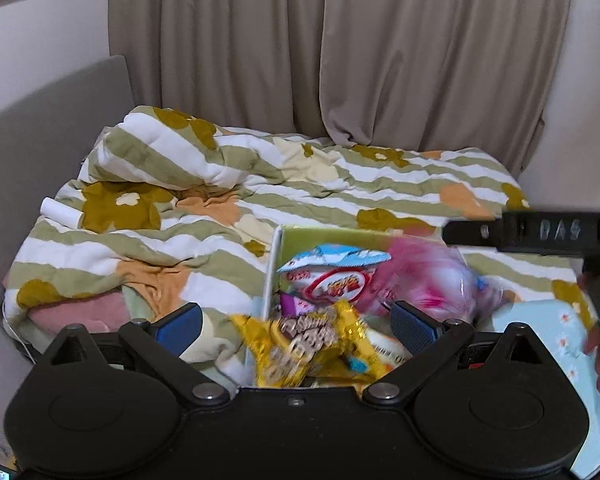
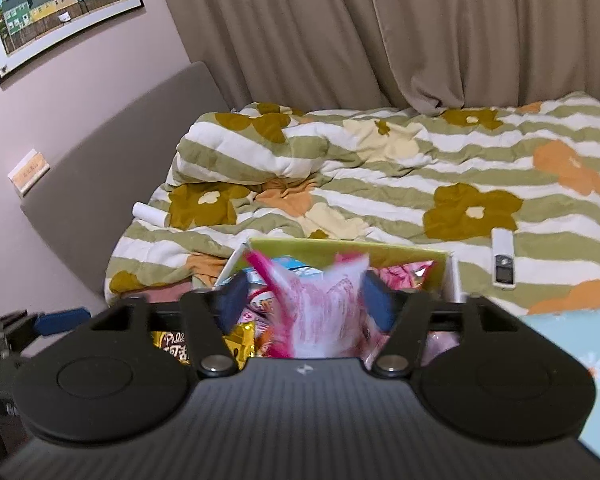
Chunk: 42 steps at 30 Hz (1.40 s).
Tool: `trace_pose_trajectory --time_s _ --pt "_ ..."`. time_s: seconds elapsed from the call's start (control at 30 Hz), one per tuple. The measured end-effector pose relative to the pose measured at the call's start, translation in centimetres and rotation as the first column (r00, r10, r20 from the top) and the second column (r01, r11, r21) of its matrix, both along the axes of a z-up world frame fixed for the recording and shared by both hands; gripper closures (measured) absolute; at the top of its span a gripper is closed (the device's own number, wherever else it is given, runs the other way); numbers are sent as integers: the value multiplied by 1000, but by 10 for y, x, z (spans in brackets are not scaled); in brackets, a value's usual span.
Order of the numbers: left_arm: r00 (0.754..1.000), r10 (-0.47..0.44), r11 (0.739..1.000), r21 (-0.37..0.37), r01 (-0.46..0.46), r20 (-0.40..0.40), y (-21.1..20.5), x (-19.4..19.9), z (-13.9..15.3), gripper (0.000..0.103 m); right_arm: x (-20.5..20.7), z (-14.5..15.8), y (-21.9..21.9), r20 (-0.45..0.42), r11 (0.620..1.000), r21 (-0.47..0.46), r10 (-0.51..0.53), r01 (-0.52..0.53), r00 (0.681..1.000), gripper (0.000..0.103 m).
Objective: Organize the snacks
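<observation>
A green-lined box (image 1: 324, 234) sits on the bed and holds several snack packets. A yellow packet (image 1: 308, 344) lies at its near side, a white and blue packet (image 1: 332, 272) behind it. My left gripper (image 1: 296, 326) is open over the yellow packet, holding nothing. My right gripper (image 2: 308, 300) is shut on a pink and white packet (image 2: 320, 312), held over the box (image 2: 340, 248). That pink packet shows blurred in the left wrist view (image 1: 424, 280), with the right gripper's body above it (image 1: 540, 232).
A striped floral duvet (image 2: 380, 184) covers the bed. A white remote (image 2: 503, 258) lies right of the box. A white roll (image 2: 150, 213) lies at the left. A light blue cloth (image 2: 572, 360) is at the right. Curtains hang behind, a grey headboard stands left.
</observation>
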<state>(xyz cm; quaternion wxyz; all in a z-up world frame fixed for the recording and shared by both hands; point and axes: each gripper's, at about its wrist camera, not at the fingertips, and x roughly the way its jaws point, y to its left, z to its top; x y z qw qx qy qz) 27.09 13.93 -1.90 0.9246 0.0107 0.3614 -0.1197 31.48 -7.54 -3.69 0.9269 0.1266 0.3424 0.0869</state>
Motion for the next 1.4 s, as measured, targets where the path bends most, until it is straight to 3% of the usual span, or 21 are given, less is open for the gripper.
trace_pose_trajectory --time_s 0.1,0.37,0.67,0.9,1.1,1.4 --pt "1000 -5 1000 13 5 -5 1 -4 -8 1 -3 -5 -3 2 999 41 -14 14 1000 0" --pt "1000 -3 1000 -12 3 4 3 -15 -4 1 -30 3 -7 20 999 -15 -49 49 999 0" --pt "990 0 1000 -26 4 138 -10 -61 43 1 -97 50 -27 121 986 -106 -119 132 986 0" --pt "965 5 1000 20 -11 263 -43 -120 74 0 -167 71 -53 175 948 -206 -209 244 962 0" --pt "953 -19 999 50 4 301 -71 -167 74 0 -228 67 -76 199 904 -293 -262 312 944 0" --pt "943 -69 995 90 42 325 -99 -214 55 0 -284 36 -98 123 905 -272 -304 327 945 0"
